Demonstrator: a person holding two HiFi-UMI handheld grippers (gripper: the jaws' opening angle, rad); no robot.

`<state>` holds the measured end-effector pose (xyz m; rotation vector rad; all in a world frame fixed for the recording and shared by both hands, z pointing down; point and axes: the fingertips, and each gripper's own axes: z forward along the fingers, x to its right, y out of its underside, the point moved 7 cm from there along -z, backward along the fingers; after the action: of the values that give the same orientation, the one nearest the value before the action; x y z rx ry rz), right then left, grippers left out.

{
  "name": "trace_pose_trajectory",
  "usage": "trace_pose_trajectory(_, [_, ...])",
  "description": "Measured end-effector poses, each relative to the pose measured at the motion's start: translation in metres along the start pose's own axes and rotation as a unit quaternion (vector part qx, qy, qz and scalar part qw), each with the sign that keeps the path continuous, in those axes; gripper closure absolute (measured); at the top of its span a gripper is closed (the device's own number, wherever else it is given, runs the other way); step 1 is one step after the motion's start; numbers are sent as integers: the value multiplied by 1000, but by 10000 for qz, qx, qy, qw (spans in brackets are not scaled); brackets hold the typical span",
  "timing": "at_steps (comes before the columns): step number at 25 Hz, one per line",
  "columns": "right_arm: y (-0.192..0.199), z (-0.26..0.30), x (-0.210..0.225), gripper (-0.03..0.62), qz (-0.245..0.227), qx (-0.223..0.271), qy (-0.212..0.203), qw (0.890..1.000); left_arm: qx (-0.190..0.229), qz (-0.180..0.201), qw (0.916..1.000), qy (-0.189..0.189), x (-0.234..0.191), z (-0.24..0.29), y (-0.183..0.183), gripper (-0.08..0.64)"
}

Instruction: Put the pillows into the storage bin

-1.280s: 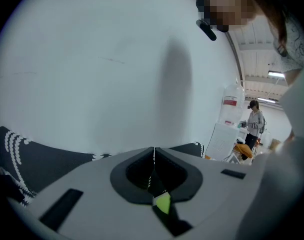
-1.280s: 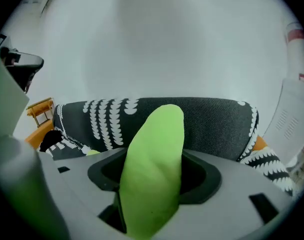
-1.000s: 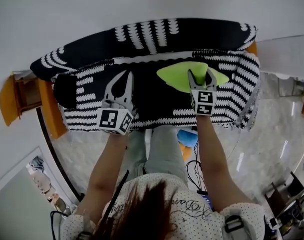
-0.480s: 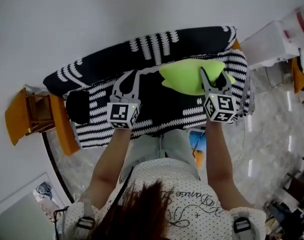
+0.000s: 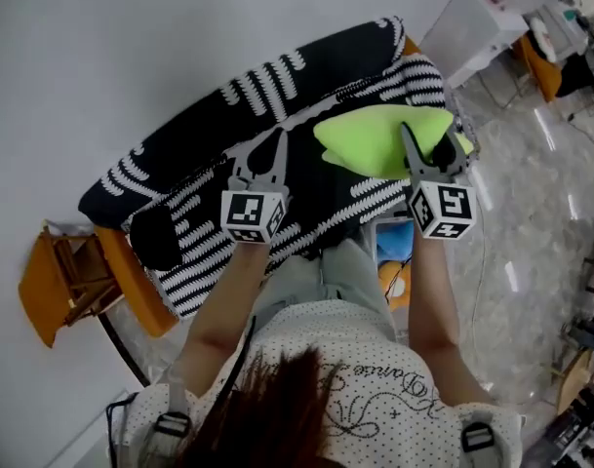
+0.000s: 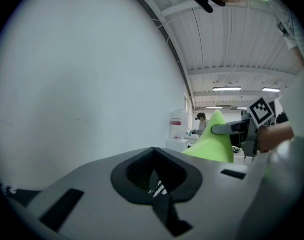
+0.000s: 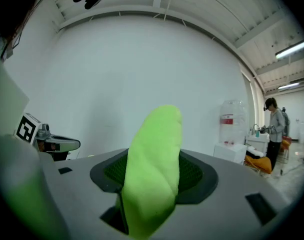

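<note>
A bright green pillow [image 5: 370, 139] lies over a long seat covered in black-and-white patterned fabric [image 5: 209, 115]. My right gripper [image 5: 428, 144] is shut on the pillow's right end. In the right gripper view the green pillow [image 7: 154, 169] stands up between the jaws of that gripper [image 7: 152, 184]. My left gripper [image 5: 275, 139] is shut over the patterned cloth left of the pillow. In the left gripper view a small fold of striped fabric [image 6: 156, 188] is pinched in the closed left gripper [image 6: 156, 184], and the green pillow [image 6: 211, 144] rises at the right. No storage bin can be made out.
An orange wooden frame [image 5: 62, 281] stands at the seat's left end. A white cabinet [image 5: 472, 18] sits at the upper right. Blue and orange things [image 5: 394, 252] lie on the marble floor by the person's legs. A water dispenser [image 7: 230, 124] and a person [image 7: 274, 129] stand far off.
The head view has swung, so the seat now runs slantwise. Both grippers keep their holds; the right one with the green pillow has shifted a little to the right.
</note>
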<state>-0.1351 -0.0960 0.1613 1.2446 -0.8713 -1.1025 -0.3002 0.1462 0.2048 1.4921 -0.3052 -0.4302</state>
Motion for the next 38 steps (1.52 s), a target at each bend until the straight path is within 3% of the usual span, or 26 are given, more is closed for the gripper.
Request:
trace_pose_trajectory(9, [8, -125, 48, 334, -4, 83, 850, 9963, 42, 145, 9945, 1036, 106, 14, -9, 555])
trace_pose_trajectory(18, [39, -270, 109, 334, 157, 77, 1352, 9907, 1, 120, 9872, 1592, 247, 3, 1, 555])
trace_pose_trajectory(26, [93, -389, 143, 334, 319, -201, 1764, 9836, -201, 126, 9748, 2216, 372, -26, 30, 555])
trace_pose_trajectory(32, [132, -443, 158, 334, 550, -353, 2082, 9759, -418, 188, 9648, 2590, 427, -31, 56, 555])
trace_pose_trajectory(38, [183, -474, 159, 334, 919, -691, 2457, 9625, -798, 189, 9528, 2925, 456, -23, 92, 555])
